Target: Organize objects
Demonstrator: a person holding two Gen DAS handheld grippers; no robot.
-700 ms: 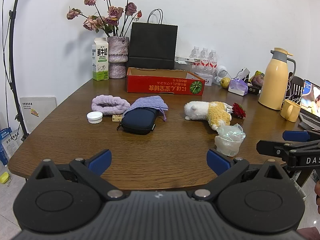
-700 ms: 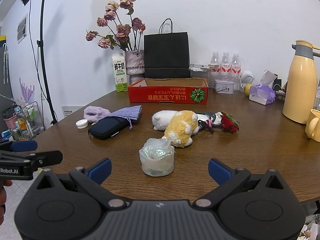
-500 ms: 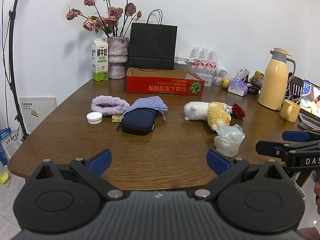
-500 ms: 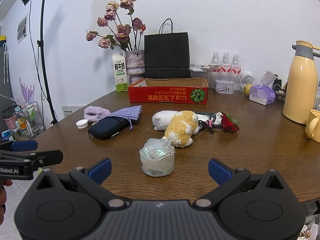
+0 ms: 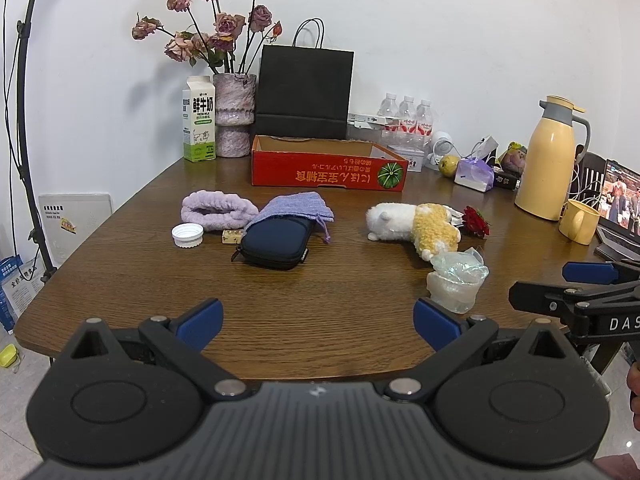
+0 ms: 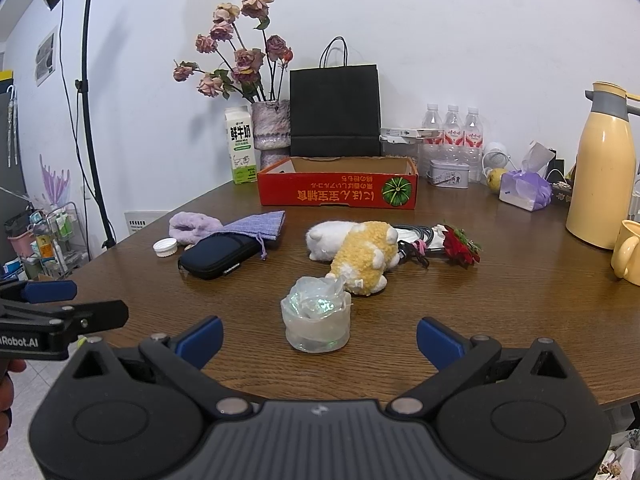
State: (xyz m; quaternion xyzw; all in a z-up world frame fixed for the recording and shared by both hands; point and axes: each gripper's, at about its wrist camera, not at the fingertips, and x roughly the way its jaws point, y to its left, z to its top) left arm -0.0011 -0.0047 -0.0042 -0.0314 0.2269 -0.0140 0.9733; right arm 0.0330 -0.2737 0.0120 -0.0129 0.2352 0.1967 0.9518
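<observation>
Left gripper (image 5: 318,318) and right gripper (image 6: 320,334), both poised over the near edge of the worktop (image 5: 328,280) — jaws spread to their widest, blue pads bare, holding and touching nothing.

Between the right jaws, just beyond the pads, stands a squat translucent cup (image 6: 316,322) stuffed with crinkled clear film; seen from the left gripper it sits (image 5: 456,280) just beyond the right-hand pad.

Touching the cup's far side lies a fleecy white-and-yellow plush toy (image 6: 356,252), on its side. To its right, a red artificial rose (image 6: 460,246) and what appears to be a coil of dark cable.

Left of centre, well beyond the left jaws: a dark, rounded zip case (image 5: 276,240) overlapped at its far end by a knitted lilac drawstring pouch (image 5: 296,208); a fluffy lilac headband (image 5: 216,210); a ribbed white bottle cap (image 5: 187,235); a small yellowish block (image 5: 233,236).

At the far side stands a shallow red cardboard tray (image 5: 328,170), open-topped — behind it a black paper bag (image 5: 306,92), a milk carton (image 5: 199,120) and a vase of dried roses (image 5: 234,120).
</observation>
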